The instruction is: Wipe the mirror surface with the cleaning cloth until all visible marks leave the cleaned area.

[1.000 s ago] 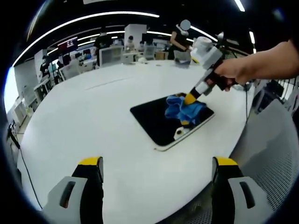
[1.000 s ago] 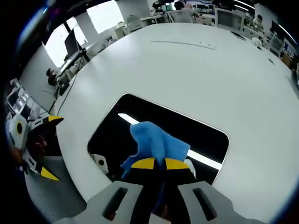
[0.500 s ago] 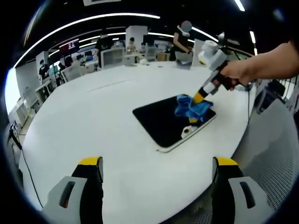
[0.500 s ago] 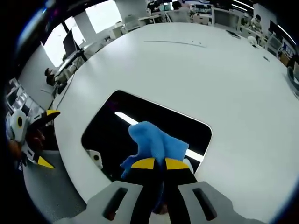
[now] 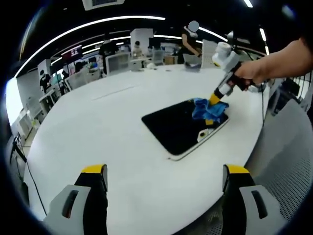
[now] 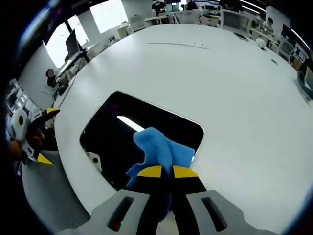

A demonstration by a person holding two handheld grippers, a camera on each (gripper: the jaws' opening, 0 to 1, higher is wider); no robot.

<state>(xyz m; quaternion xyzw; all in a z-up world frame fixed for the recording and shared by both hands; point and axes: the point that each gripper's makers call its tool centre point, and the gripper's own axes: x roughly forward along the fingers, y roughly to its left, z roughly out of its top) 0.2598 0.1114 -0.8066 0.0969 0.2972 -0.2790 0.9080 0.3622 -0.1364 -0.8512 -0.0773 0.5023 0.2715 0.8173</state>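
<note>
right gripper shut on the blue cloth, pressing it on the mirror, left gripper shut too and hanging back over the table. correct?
Not quite: the left gripper is open, its jaws set wide apart in the left gripper view. The right gripper is shut on the blue cloth, pressing it on the mirror.

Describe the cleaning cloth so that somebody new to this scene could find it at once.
Find the large white round table. Near its edge lies a dark rectangular mirror, and on the mirror's far corner sits the cloth, held by the right gripper. It is the only bright blue, crumpled thing there.

Left gripper (image 5: 164, 178) held low with jaws spread wide, right gripper (image 6: 162, 171) clamped closed, tilted downward
</note>
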